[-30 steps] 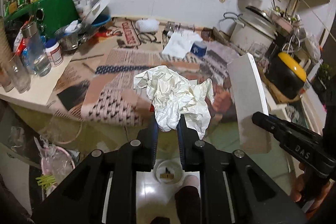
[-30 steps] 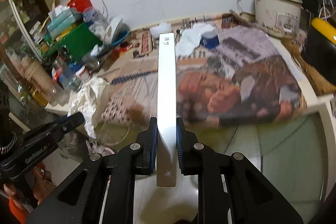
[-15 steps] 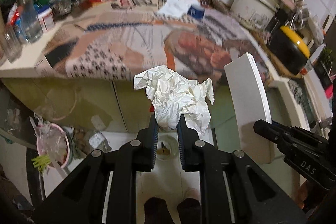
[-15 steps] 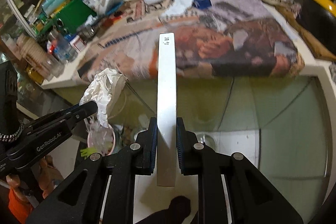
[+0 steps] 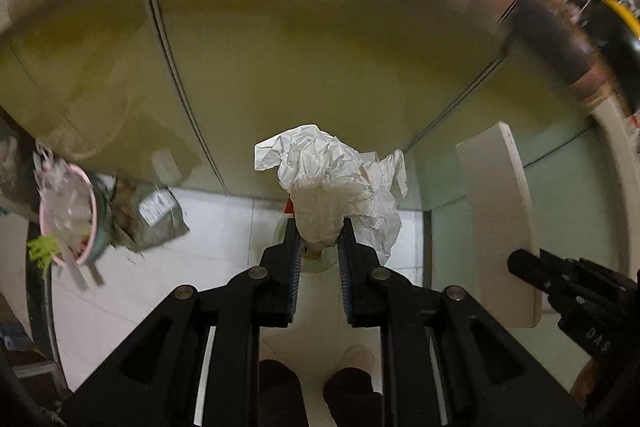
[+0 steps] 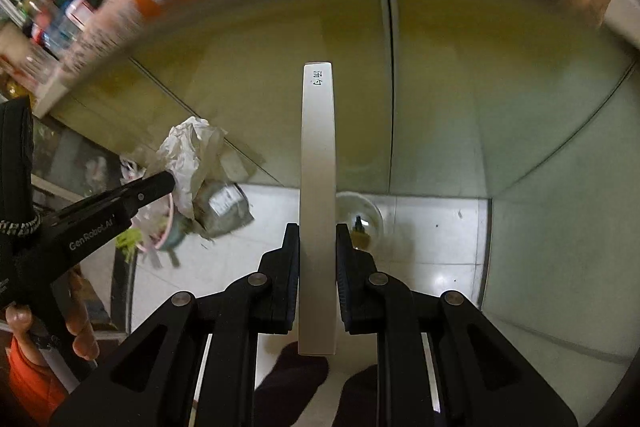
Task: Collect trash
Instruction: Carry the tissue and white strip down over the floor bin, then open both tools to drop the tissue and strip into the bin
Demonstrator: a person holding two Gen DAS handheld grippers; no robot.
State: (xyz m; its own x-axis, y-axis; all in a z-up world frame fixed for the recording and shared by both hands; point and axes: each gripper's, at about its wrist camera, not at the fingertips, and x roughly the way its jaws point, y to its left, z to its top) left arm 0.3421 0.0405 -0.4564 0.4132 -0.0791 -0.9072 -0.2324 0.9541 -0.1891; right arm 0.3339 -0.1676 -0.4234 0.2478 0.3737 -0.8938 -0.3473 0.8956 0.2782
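The left gripper (image 5: 318, 239) stays clamped on crumpled paper (image 5: 332, 179); the right gripper (image 6: 317, 247) on a white box (image 6: 318, 163); both should release only above the bin (image 5: 68, 211).

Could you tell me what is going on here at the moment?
A person is collecting trash with two handheld grippers. The left gripper is shut on a crumpled white paper wad, and the right gripper is shut on a flat white box. Both point down at the tiled floor before the cabinet doors, near a pink bin.
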